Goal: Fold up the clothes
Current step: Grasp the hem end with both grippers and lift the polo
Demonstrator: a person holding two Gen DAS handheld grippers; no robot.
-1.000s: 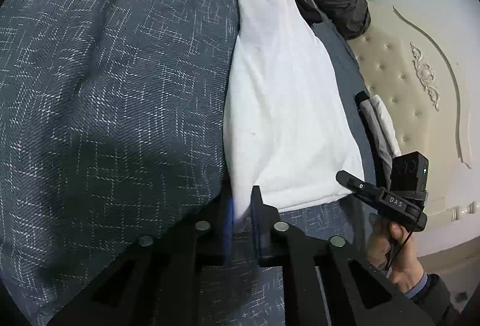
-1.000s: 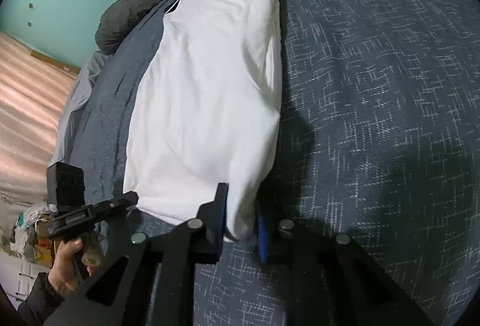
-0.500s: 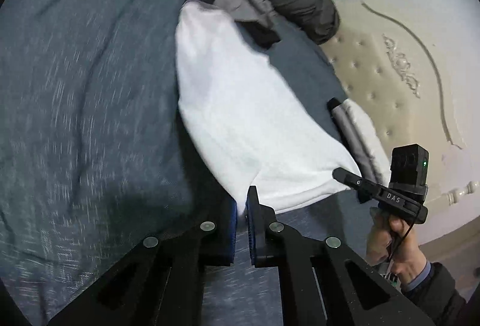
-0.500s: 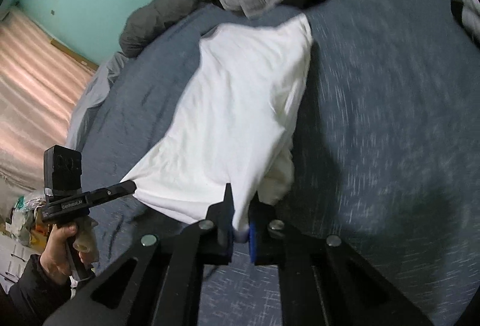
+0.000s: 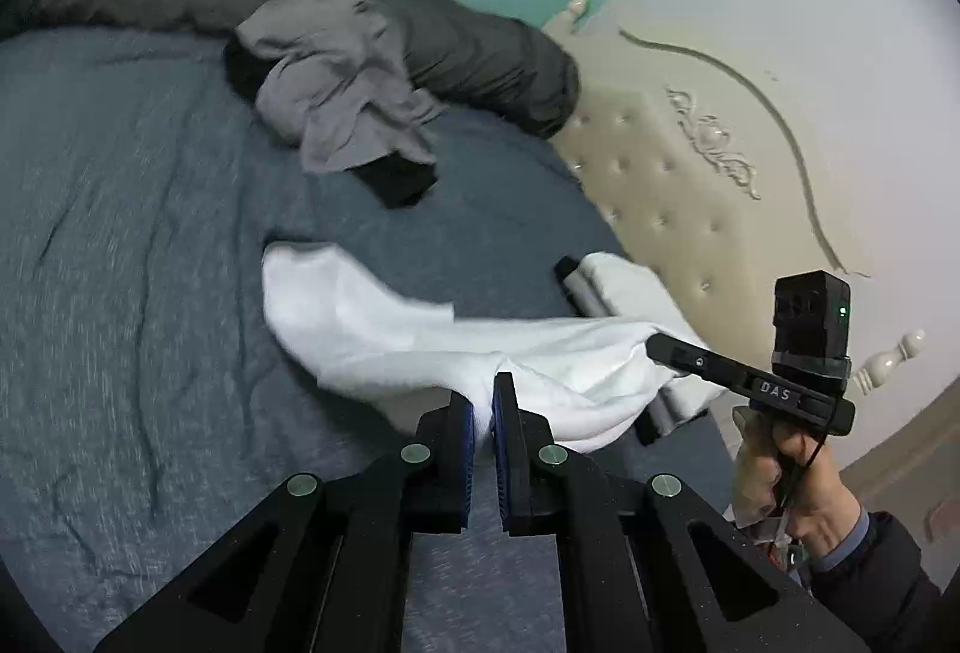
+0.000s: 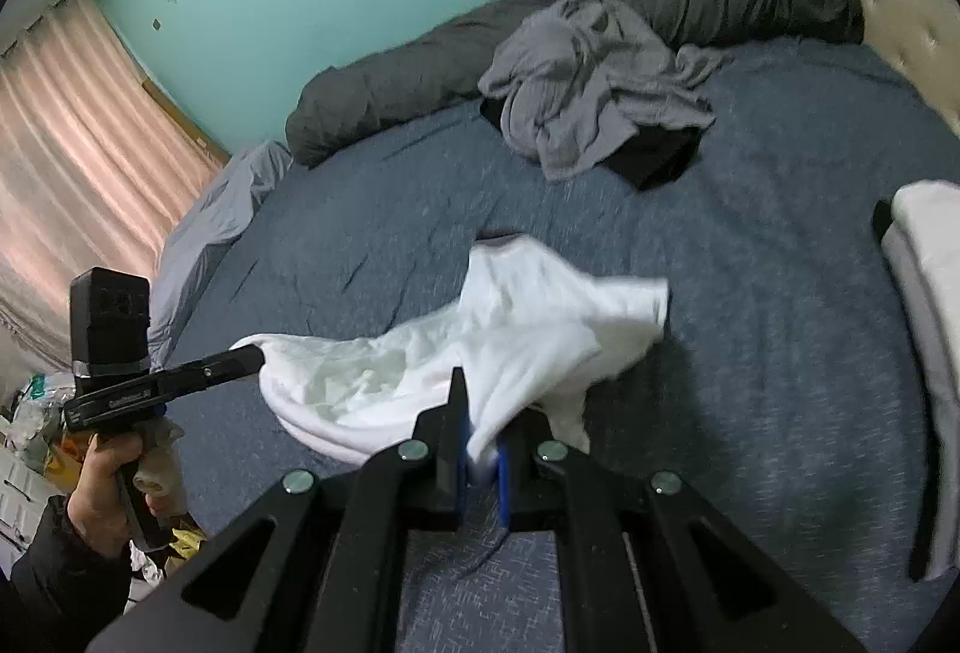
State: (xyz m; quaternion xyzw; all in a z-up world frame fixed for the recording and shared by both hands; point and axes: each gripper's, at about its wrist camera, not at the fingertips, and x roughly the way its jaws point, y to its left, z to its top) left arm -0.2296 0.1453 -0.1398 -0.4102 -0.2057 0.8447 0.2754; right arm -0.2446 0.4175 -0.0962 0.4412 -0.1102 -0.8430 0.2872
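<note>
Your left claw [image 5: 483, 413] and right claw [image 6: 480, 443] each pinch a corner of the white shirt [image 5: 384, 329], which hangs bunched between them, its far end trailing on the blue bed [image 5: 120, 293].

The left tongs [image 5: 483, 413] are black with blue pads [image 5: 465, 428] and silver round screws; the right tongs [image 6: 480, 449] match, each carrying a black box camera [image 5: 811, 320], one lettered "DAS". Dark sleeve [image 5: 870, 587], blue cuff [image 5: 843, 548]
</note>
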